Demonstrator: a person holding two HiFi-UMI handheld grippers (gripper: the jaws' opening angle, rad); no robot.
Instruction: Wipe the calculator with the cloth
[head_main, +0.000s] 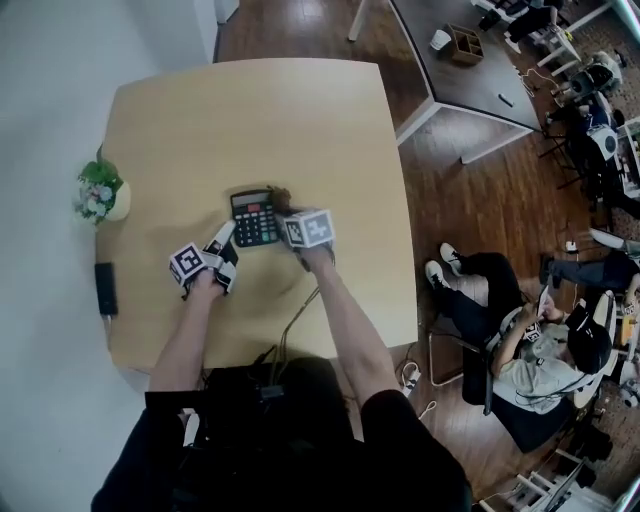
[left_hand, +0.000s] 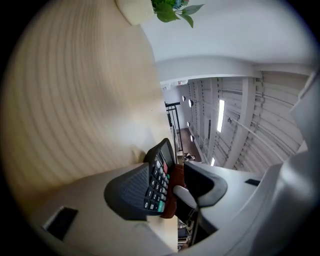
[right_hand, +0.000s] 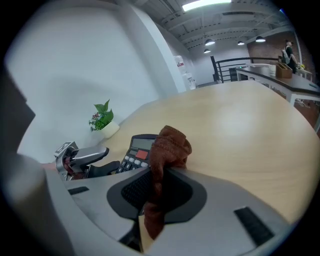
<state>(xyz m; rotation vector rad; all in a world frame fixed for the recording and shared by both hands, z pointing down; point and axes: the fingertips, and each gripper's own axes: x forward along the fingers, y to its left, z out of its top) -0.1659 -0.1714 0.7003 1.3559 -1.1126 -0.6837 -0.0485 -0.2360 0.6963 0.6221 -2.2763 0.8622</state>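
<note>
A black calculator (head_main: 255, 218) lies near the middle of the wooden table (head_main: 300, 110). My left gripper (head_main: 225, 250) reaches its near left corner. In the left gripper view the calculator (left_hand: 160, 172) stands between the jaws of the left gripper (left_hand: 172, 185). One pad overlaps its edge, and a gap shows between the keys and the other pad. My right gripper (head_main: 288, 212) is shut on a brown cloth (head_main: 280, 195). The cloth (right_hand: 167, 145) bunches out of the right gripper (right_hand: 160, 185) just beside the calculator (right_hand: 137, 150), at its right side. The left gripper (right_hand: 107, 160) shows there at the calculator's left.
A small potted plant (head_main: 100, 192) stands at the table's left edge, with a flat black object (head_main: 105, 288) nearer me on that edge. A cable (head_main: 295, 325) runs to the front edge. A seated person (head_main: 540, 340) is off to the right.
</note>
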